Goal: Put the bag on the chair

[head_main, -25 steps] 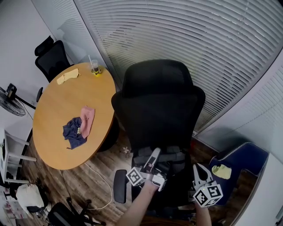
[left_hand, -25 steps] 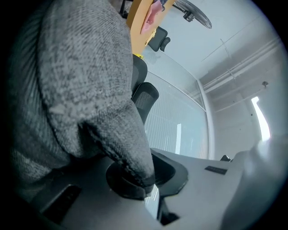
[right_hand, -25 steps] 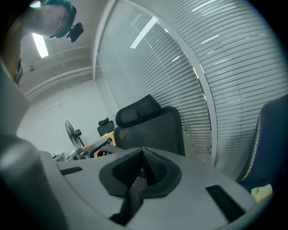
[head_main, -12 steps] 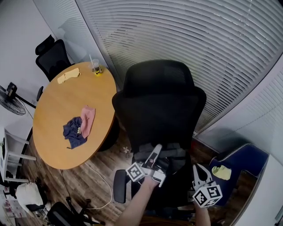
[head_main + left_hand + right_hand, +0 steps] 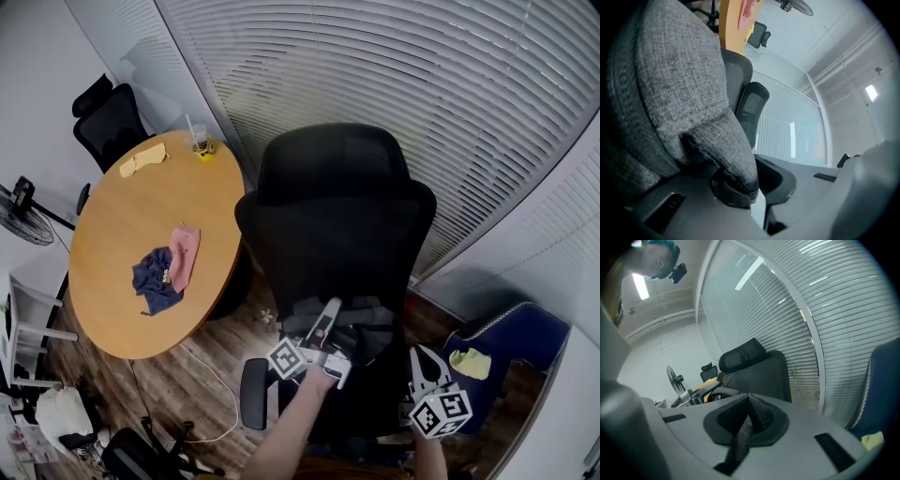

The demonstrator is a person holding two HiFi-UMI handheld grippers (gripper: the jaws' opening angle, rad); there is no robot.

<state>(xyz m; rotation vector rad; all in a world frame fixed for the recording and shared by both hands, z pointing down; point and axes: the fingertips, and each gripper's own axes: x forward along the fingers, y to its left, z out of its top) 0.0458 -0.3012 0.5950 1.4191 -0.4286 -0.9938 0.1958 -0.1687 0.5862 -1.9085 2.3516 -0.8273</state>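
Left gripper [image 5: 329,316]: jaws pressed together, pinching a fold of the grey woven bag [image 5: 670,89], whose cloth drapes over the fingers. Gripper tilted upward at the black office chair [image 5: 337,206]. Bag sits low on the chair, over the seat and against the foot of the backrest. Right gripper [image 5: 749,412]: pads closed on each other, nothing between them, held apart at the chair's right side. Beyond it a blue armchair [image 5: 516,342] with a yellow cloth [image 5: 469,364]. Left of the chair, a round wooden table [image 5: 122,253].
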